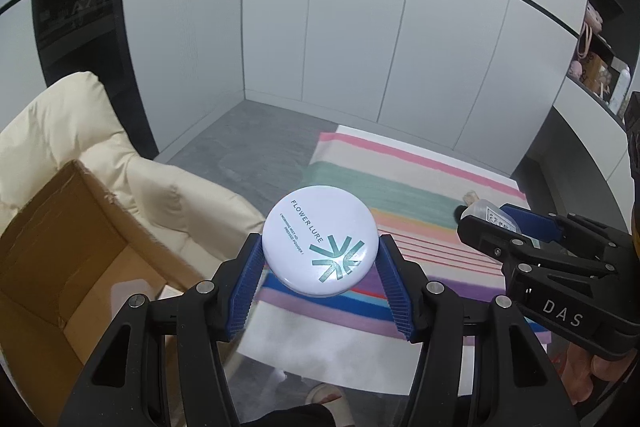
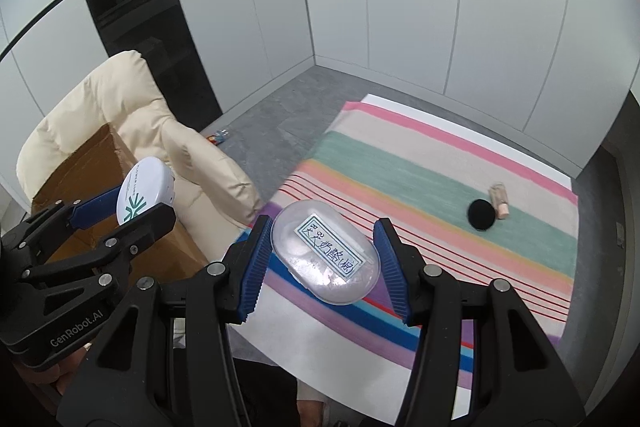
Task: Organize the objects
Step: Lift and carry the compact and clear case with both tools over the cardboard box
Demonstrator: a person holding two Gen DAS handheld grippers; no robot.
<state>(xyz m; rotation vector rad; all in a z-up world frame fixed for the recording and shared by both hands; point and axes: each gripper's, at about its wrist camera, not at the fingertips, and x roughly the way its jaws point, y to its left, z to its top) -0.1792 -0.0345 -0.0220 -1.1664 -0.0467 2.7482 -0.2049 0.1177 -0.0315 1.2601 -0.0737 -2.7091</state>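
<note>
Left gripper (image 1: 320, 259) tilts down & fwd, clamped on a white round powder compact (image 1: 319, 241), up in the air by the cardboard box (image 1: 60, 247). Right gripper (image 2: 324, 255) tilts down too, pads tight on a clear plastic case (image 2: 325, 251) w/ a label, above the striped cloth (image 2: 420, 179). Black puff (image 2: 481, 214) & small tube (image 2: 499, 201) lie touching on the cloth.

The round compact (image 1: 319, 241) is showing a smooth, glossy white plastic lid. The oval case (image 2: 325, 253) is presenting clear, shiny plastic with a paper label. The left tool (image 1: 319, 281) and right tool (image 2: 320, 267) are showing matt black plastic frames, ribbed blue pads and bare metal screws. The box (image 1: 60, 251) is showing rough brown cardboard. The striped cloth (image 2: 440, 187) is looking matt, woven. The armchair (image 2: 132, 123) is showing soft, padded cream upholstery.
</note>
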